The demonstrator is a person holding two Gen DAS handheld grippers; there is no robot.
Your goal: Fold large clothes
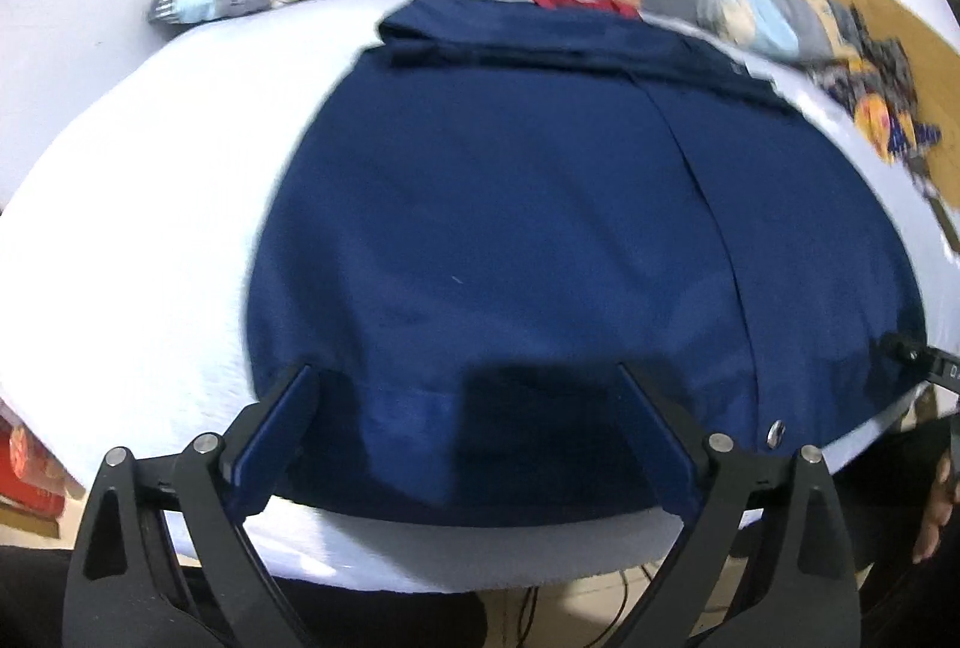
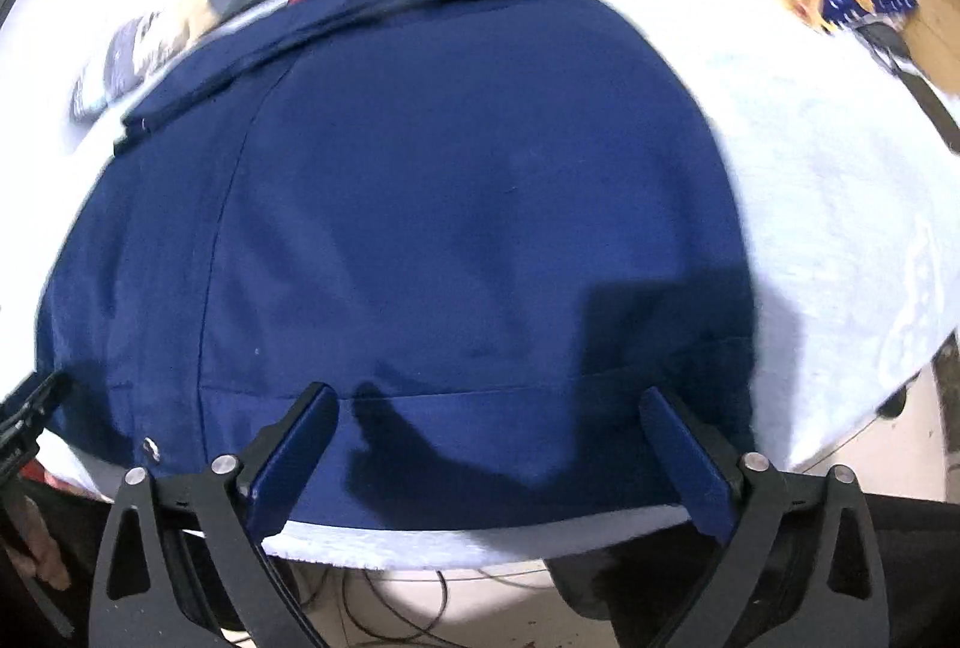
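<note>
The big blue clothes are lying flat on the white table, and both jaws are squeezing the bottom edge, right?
Not quite. The blue garment does lie flat on the white table, but neither pair of jaws squeezes it. The left gripper in the left wrist view and the right gripper in the right wrist view both stand wide open over the bottom edge.

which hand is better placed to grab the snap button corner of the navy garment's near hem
Left. The snap button lies just beside the left tongs; in the right wrist view it sits well left of the right tongs. Both are open.
</note>
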